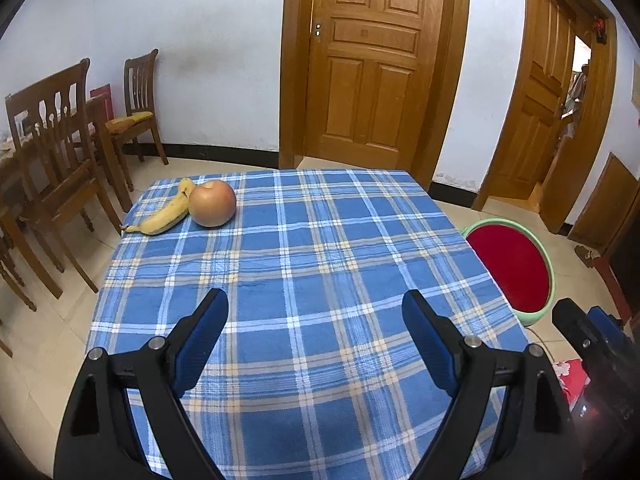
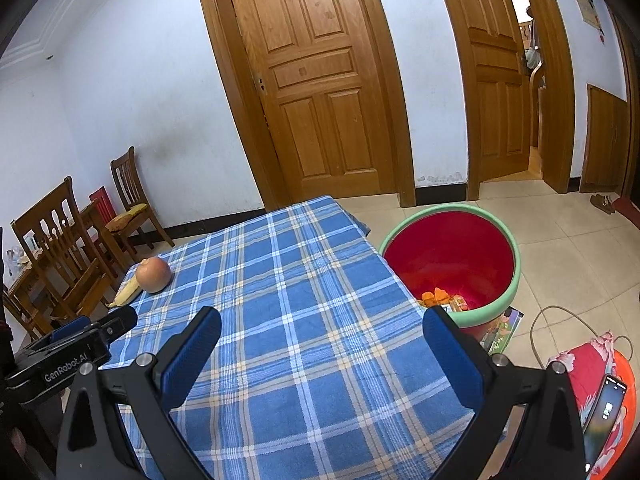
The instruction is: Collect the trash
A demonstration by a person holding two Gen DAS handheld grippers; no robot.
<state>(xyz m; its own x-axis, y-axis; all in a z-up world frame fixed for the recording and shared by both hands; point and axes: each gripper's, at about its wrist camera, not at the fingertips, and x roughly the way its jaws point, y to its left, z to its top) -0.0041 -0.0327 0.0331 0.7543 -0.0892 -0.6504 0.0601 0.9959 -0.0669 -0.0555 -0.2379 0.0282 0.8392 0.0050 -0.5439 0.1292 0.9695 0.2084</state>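
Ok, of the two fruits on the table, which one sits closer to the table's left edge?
The banana. It lies along the left edge of the checked tablecloth, its stem tip at the corner, while the round apple sits touching it on the inner side.

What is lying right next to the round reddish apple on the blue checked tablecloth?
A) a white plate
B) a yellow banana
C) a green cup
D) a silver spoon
B: a yellow banana lies against the left side of the round reddish apple near the far corner of the blue checked tablecloth; no cup, spoon or plate shows on it.
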